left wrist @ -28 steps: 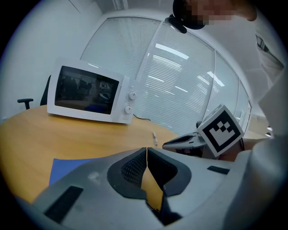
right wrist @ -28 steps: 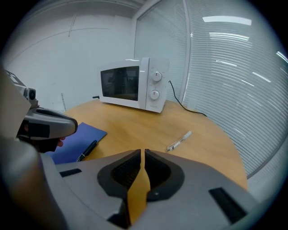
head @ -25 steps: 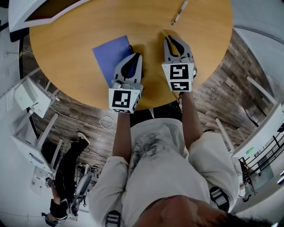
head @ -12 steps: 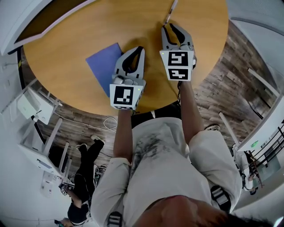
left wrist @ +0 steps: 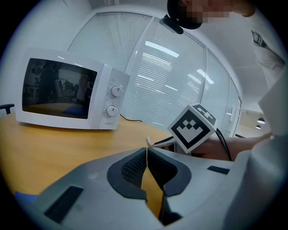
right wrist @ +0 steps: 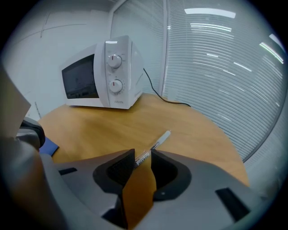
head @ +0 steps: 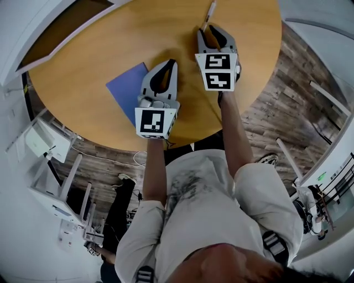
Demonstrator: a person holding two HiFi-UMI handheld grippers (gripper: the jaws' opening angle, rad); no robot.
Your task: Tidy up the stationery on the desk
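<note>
A white pen (right wrist: pixel 156 143) lies on the round wooden desk (head: pixel 99 61), and shows in the head view as the pen (head: pixel 209 14) at the far edge. My right gripper (right wrist: pixel 143 155) is open; its jaws have just been opening, with the pen's near end between the tips and the pads not pressing on it. In the head view the right gripper (head: pixel 211 30) sits just below the pen. A blue notebook (head: pixel 126 88) lies flat to the left. My left gripper (head: pixel 170 62) hovers beside it, shut with nothing in it (left wrist: pixel 146 152).
A white microwave (right wrist: pixel 101 76) stands at the back of the desk, with a black cable (right wrist: pixel 166 99) trailing behind it. Window blinds (right wrist: pixel 225 67) run along the far side. The desk's rim (head: pixel 182 135) is close to my body.
My right gripper has moved away from me up to the pen and its jaws have spread apart. The left gripper shifted a little alongside the notebook and stayed shut.
</note>
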